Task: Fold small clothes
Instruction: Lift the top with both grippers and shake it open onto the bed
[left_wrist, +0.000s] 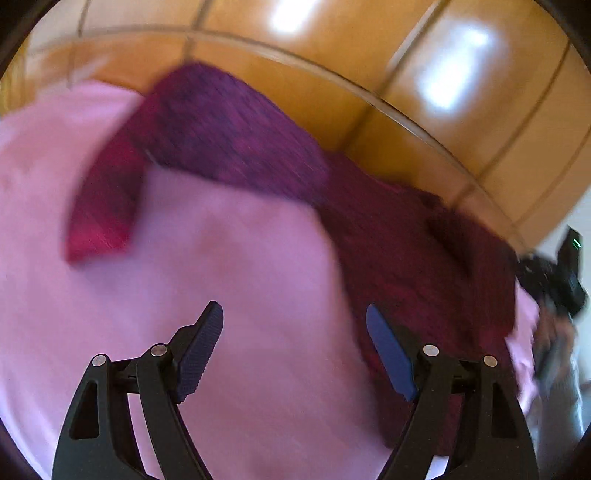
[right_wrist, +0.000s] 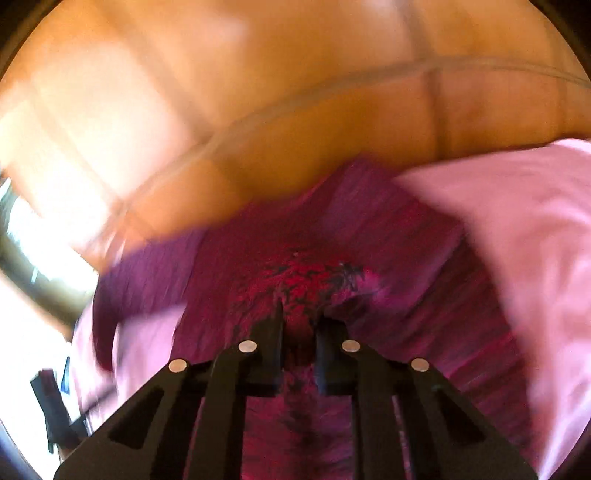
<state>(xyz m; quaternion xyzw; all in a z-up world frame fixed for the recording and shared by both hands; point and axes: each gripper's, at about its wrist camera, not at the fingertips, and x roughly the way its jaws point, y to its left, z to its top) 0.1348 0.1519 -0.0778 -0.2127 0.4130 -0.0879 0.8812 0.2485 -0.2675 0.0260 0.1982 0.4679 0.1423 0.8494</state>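
A dark magenta knit garment (left_wrist: 236, 136) lies across the pink sheet (left_wrist: 229, 280), one sleeve hanging down at the left and the body bunched at the right. My left gripper (left_wrist: 295, 325) is open and empty above the sheet, just left of the garment's body. In the right wrist view my right gripper (right_wrist: 299, 325) is shut on a fold of the same garment (right_wrist: 314, 280) and holds it raised. The right gripper also shows at the far right edge of the left wrist view (left_wrist: 557, 280). Both views are motion-blurred.
A glossy wooden headboard (left_wrist: 406, 74) runs along the back of the bed, and it fills the top of the right wrist view (right_wrist: 258, 110). The pink sheet (right_wrist: 517, 221) spreads to the right. Bright floor and a dark object (right_wrist: 55, 413) show at lower left.
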